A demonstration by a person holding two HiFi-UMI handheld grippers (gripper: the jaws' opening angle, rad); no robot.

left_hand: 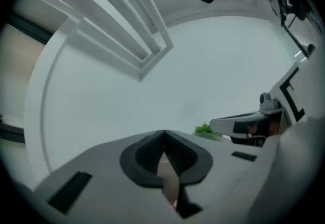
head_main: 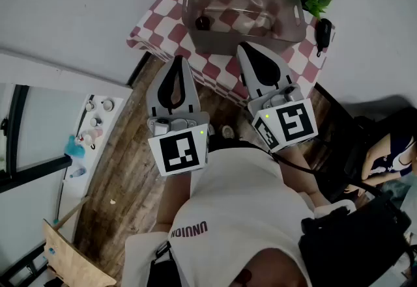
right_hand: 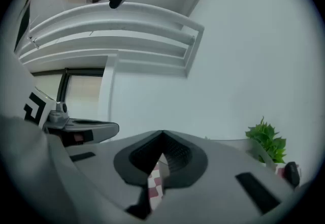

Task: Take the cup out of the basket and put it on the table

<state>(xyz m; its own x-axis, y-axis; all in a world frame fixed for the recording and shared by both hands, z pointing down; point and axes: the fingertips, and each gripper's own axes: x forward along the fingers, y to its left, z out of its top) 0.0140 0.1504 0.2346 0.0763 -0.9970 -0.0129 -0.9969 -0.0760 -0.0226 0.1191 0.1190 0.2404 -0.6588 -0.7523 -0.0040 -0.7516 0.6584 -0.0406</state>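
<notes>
Where basket [head_main: 251, 43] sits on table [head_main: 159, 24], dark cup [head_main: 203, 22] inside, axis unclear.

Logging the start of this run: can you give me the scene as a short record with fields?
cup: dark, inside the basket, toward its left side
basket: translucent, on the table
table: checkered cloth
left hand-held gripper: shut, empty
right hand-held gripper: shut, empty
task state: cup not yet taken out
</notes>
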